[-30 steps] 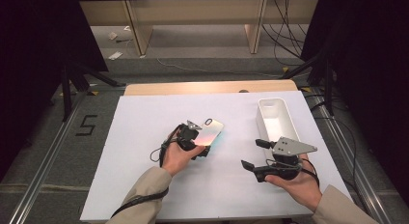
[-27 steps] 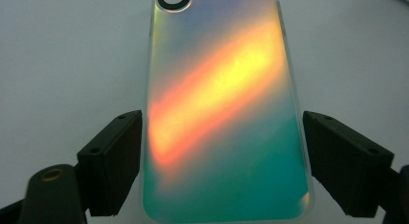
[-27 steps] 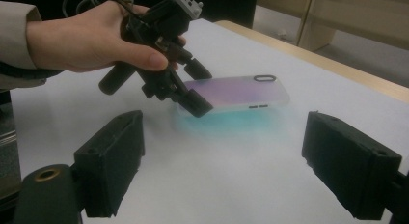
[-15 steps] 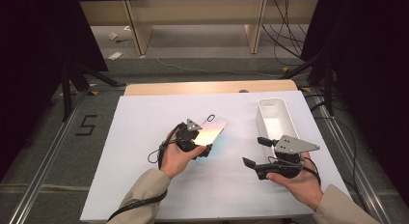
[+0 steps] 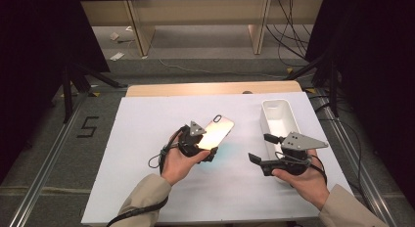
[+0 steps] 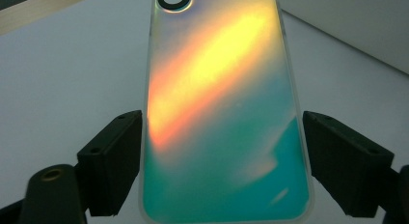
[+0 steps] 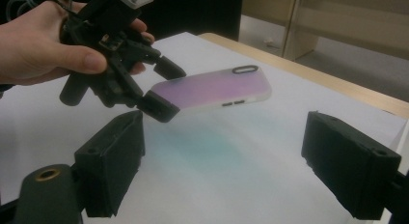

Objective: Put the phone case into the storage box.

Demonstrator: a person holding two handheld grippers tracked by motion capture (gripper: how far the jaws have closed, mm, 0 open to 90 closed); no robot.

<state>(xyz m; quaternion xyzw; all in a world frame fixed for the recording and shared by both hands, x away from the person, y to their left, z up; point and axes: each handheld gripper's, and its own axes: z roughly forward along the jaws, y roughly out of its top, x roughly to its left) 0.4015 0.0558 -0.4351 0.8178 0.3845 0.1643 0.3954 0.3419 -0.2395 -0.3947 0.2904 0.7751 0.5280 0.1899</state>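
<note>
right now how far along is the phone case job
Done: the left gripper has the phone case clamped by its edges and lifted off the white table. In hand: carrying it. Left: probably placing it in the white bin, which looks empty. The right gripper waits open beside the bin.

My black left claw (image 5: 208, 147) grips an iridescent phone case (image 6: 224, 108), orange-yellow into teal, perhaps pinkish sideways; white bench (image 5: 147, 139).

Iridescent phone case (image 6: 226, 113) clamped between the two black jaws of the tongs (image 6: 222, 156), above white table (image 6: 72, 79)
</note>
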